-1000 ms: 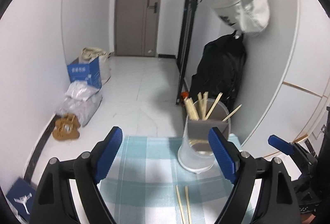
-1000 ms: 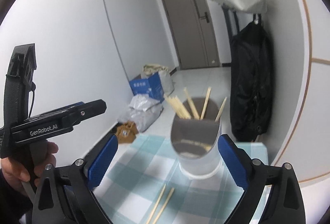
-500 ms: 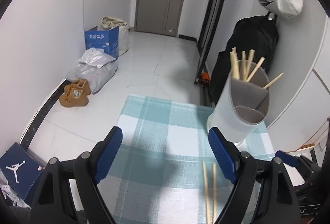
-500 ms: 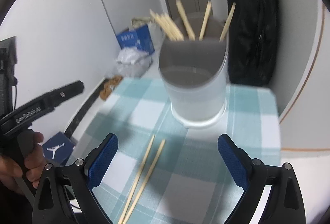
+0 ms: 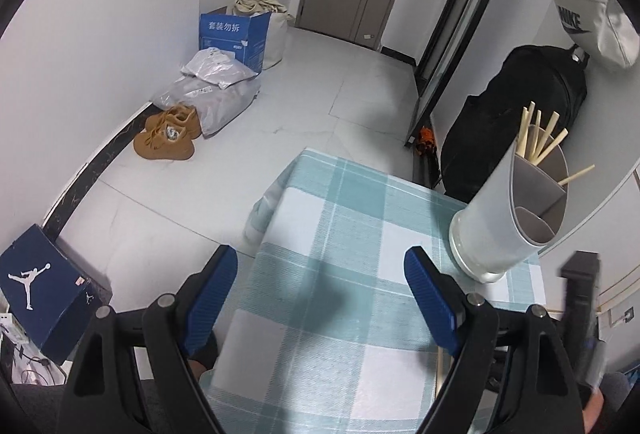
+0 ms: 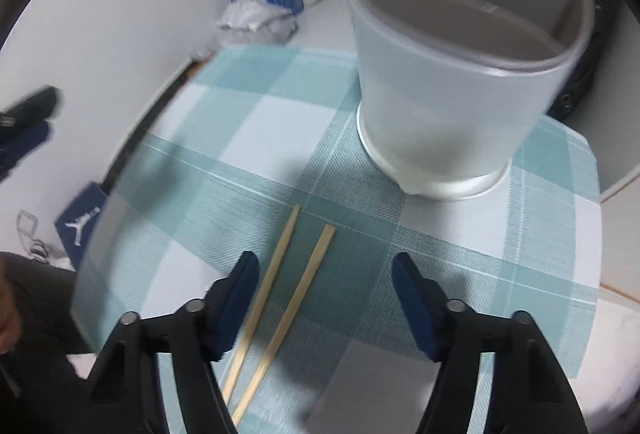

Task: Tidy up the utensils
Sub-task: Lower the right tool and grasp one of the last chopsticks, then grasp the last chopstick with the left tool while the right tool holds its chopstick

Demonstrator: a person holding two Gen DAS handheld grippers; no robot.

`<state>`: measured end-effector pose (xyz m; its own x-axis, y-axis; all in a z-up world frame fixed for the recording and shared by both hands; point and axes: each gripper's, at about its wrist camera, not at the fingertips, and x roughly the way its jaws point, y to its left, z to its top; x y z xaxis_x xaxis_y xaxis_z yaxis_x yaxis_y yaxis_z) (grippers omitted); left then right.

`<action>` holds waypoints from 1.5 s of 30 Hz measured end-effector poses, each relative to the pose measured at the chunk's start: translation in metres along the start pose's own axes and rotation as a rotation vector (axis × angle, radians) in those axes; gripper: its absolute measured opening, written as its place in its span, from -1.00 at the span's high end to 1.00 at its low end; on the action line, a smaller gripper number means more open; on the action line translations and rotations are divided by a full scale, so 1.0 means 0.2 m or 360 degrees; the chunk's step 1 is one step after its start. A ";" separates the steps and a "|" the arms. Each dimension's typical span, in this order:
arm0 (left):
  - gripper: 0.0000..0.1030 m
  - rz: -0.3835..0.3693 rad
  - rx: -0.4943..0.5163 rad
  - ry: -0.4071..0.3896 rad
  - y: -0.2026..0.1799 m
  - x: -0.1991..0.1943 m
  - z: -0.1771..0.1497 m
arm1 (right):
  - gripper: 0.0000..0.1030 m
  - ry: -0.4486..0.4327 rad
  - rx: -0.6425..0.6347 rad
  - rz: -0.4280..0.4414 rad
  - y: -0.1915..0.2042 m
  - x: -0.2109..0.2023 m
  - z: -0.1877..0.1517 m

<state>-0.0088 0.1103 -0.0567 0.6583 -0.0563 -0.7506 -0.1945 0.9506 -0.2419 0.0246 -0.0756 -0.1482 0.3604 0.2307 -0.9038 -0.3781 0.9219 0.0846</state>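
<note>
Done: several chopsticks stand in the divided holder (image 6: 460,82).
Left: two loose chopsticks (image 6: 280,298) lie on the checked cloth (image 6: 248,138) before it.
Right gripper (image 6: 322,298): jaws just narrowing, spread astride both sticks, touching neither.
Left gripper (image 5: 320,298): spread, empty.

Your right gripper (image 6: 322,274): jaws apart, just been closing, nothing pinched | two chopsticks (image 6: 288,282) lie side by side on the checked cloth (image 6: 248,130), their lengths running between your blue pads (image 6: 412,298) | frosted holder (image 6: 452,74) stands beyond, more sticks in its far compartment | view blurred
</note>
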 end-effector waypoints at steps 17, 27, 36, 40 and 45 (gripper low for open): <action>-0.59 -0.0026 -0.0112 0.0046 0.12 0.02 0.04 | 0.89 0.0086 -0.0048 -0.0212 0.12 0.08 0.08; -0.59 -0.0004 -0.0050 0.0130 0.07 0.07 0.02 | 0.90 -0.0089 0.0101 -0.0034 0.03 -0.08 0.08; -0.59 -0.0063 0.0207 0.0405 -0.16 0.21 -0.08 | 0.90 -0.0389 0.0261 0.0195 -0.14 -0.40 -0.01; -0.59 -0.0104 0.0316 0.0531 -0.28 0.26 -0.16 | 0.90 -0.0493 0.0388 0.0294 -0.25 -0.49 -0.04; -0.59 -0.0140 0.0487 0.0623 -0.42 0.30 -0.23 | 0.90 -0.0587 0.0521 0.0391 -0.38 -0.57 -0.10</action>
<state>0.0126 0.0126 -0.1093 0.3291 -0.1950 -0.9240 0.1100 0.9797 -0.1675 -0.0051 -0.1791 -0.0596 0.5920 0.4912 -0.6390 -0.2253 0.8621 0.4539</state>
